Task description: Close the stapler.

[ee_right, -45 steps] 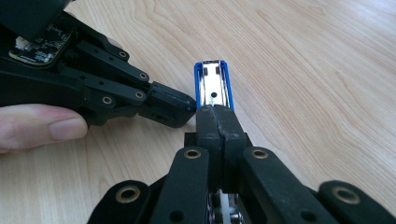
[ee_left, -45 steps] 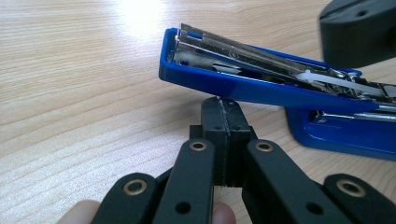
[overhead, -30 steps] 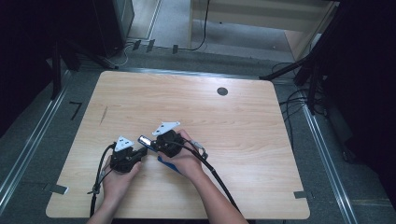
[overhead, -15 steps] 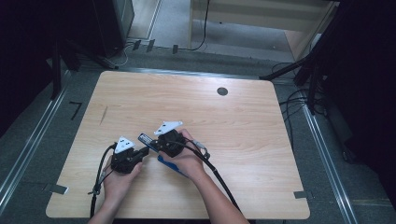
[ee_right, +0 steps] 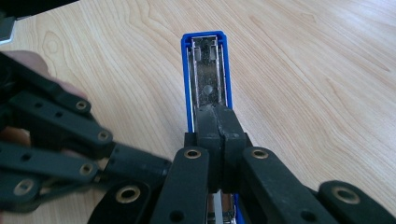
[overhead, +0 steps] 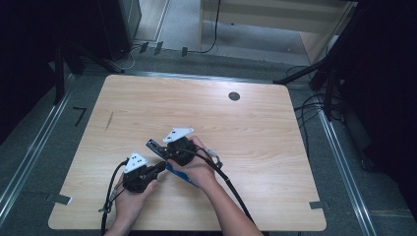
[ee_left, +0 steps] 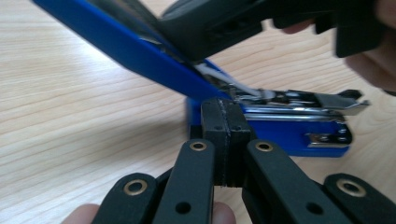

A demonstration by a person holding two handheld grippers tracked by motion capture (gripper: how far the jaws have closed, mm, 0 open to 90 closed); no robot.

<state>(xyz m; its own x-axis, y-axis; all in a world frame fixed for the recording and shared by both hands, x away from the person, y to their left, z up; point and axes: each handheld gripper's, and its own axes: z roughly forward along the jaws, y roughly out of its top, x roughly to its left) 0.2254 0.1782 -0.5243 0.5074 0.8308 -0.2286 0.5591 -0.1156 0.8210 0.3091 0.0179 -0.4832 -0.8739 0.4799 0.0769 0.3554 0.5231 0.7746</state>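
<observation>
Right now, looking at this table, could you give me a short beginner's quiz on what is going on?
1. True or false: the stapler is swung open.
2. What colour is it? A red, B blue, C green.
3. Are the jaws of the left hand-held gripper apart or together?

Key:
1. True: its blue top is lifted off the metal staple channel.
2. B.
3. Together, pads touching, just in front of the stapler; the right hand-held gripper has its jaws together too, above the channel. Whether either touches the stapler cannot be told.
</observation>
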